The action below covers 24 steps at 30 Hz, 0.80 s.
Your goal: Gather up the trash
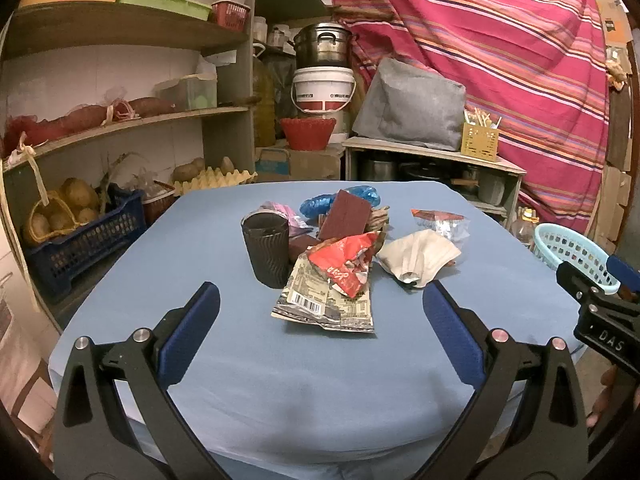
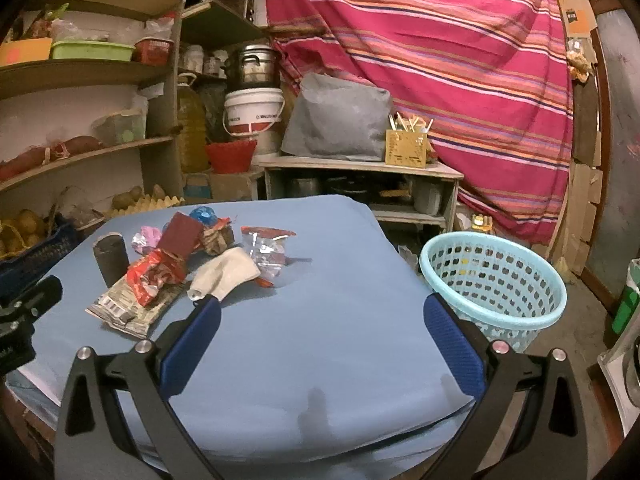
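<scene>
Black ribbed paper cup [image 1: 267,251] stands upright at the left edge of the litter pile, at about eleven o'clock from the left hand-held gripper [image 1: 320,308], whose blue pads are spread wide with nothing between them. Moving right, a flattened printed wrapper with a barcode [image 1: 320,304] lies nearest, a crumpled red foil packet [image 1: 347,259] on top of it, a maroon card [image 1: 344,216] leaning behind. Next, a crumpled white cloth-like wad [image 1: 418,258], then a clear plastic packet [image 1: 440,222] at one o'clock, all on the blue-covered bench [image 1: 240,360]. Further right, the right hand-held gripper [image 2: 320,312] hovers over bare bench, also wide open and empty, the white wad just beyond its left fingertip. At two o'clock from it, off the bench edge on the floor, sits the pale blue perforated plastic basket [image 2: 496,280]. Nothing looks collected yet; this seems the opening approach. Next move calls for closing on one piece, likely the nearest wrapper or wad, and carrying it rightward to the basket.
</scene>
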### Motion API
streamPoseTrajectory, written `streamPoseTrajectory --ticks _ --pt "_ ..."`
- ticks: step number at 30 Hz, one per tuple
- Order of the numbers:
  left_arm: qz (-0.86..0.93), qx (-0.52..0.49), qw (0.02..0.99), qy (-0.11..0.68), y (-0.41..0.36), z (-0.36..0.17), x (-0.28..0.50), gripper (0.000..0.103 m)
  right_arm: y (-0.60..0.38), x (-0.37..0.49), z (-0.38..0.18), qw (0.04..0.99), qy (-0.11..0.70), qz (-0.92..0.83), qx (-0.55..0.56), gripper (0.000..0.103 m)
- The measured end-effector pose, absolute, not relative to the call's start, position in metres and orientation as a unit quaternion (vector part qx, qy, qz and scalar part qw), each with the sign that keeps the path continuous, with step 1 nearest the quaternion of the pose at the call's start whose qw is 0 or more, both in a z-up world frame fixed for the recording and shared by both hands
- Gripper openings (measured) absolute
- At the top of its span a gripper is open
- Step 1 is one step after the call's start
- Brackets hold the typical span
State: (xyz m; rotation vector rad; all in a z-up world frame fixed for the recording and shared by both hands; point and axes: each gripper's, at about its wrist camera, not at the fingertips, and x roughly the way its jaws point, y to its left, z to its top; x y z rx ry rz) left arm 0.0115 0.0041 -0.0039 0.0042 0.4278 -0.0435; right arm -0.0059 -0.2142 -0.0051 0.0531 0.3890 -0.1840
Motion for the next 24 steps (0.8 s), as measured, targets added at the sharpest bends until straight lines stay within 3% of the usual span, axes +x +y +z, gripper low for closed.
streamPoseTrajectory --ticks 24 --pt "0.0 -0.003 0.962 0.273 0.052 0.006 0.121 0.098 -0.227 0.07 0.039 0.972 0.216 -0.089 0.026 0.099"
